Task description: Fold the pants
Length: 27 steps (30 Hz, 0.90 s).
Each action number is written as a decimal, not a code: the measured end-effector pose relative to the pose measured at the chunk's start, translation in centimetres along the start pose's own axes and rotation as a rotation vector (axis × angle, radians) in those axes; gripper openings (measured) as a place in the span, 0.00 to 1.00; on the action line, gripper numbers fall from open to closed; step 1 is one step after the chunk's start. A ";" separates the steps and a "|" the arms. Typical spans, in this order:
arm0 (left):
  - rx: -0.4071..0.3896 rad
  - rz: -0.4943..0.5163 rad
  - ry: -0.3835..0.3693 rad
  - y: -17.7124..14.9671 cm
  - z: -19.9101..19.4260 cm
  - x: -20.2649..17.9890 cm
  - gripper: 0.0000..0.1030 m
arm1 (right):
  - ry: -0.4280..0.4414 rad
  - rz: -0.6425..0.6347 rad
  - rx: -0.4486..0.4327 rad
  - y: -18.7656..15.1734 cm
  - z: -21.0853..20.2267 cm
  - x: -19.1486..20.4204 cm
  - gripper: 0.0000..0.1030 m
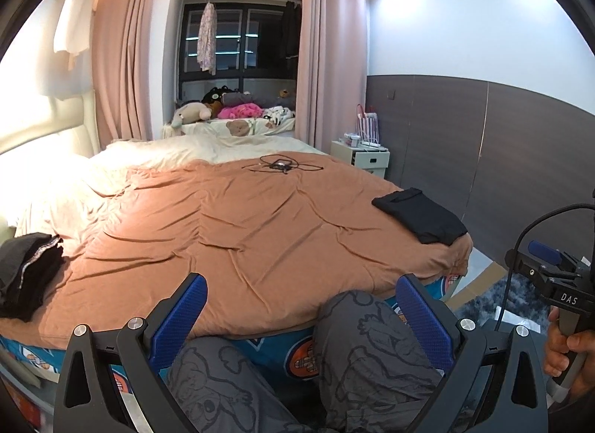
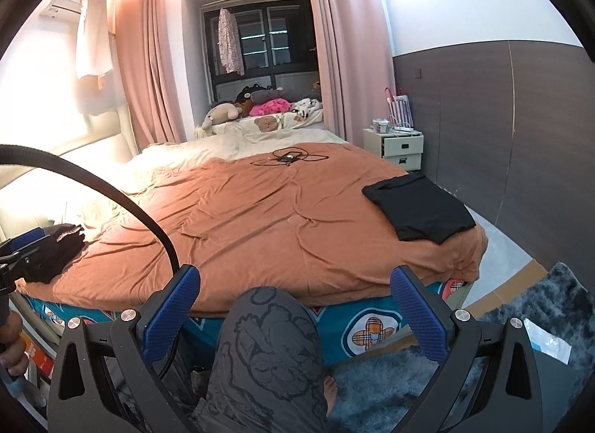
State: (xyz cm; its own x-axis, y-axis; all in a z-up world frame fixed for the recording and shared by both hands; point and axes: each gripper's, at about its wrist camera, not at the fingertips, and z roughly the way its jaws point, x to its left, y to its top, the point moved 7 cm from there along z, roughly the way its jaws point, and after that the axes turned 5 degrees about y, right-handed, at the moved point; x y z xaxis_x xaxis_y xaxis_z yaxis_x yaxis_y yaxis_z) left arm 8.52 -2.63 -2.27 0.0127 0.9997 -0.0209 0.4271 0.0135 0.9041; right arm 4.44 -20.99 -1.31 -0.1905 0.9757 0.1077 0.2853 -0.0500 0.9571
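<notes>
A folded pair of black pants (image 1: 420,217) (image 2: 418,206) lies flat near the right corner of the bed's orange blanket (image 1: 241,217) (image 2: 267,209). A pile of dark clothes (image 1: 26,273) (image 2: 55,250) sits at the bed's left edge. My left gripper (image 1: 301,302) stands open with nothing between its blue fingers (image 1: 186,317), held back from the bed above the person's knees. My right gripper (image 2: 293,299) is open and empty too, short of the bed's front edge. Seen from the left wrist, the right gripper (image 1: 546,273) is at the far right in a hand.
A person's legs in grey printed trousers (image 1: 372,351) (image 2: 267,351) are in front of the bed. A small device with cables (image 1: 279,165) (image 2: 288,157) lies on the far blanket. A white nightstand (image 2: 401,146) stands at the right wall. A dark shaggy rug (image 2: 520,321) covers the floor.
</notes>
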 end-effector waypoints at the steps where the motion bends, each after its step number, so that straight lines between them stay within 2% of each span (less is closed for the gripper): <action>1: -0.001 -0.001 -0.001 0.0 0.0 0.0 1.00 | -0.001 0.000 0.000 0.0 0.0 0.0 1.00; 27: -0.002 0.000 -0.004 -0.2 -0.3 -0.1 1.00 | -0.006 -0.013 0.004 0.2 0.1 -0.6 1.00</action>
State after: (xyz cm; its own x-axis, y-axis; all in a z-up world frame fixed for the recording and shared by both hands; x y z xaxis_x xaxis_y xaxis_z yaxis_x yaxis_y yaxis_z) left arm 8.20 -2.70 -2.33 0.0160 0.9996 -0.0225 0.4257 0.0136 0.9048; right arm 4.69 -21.54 -1.17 -0.1889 0.9775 0.0937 0.2861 -0.0365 0.9575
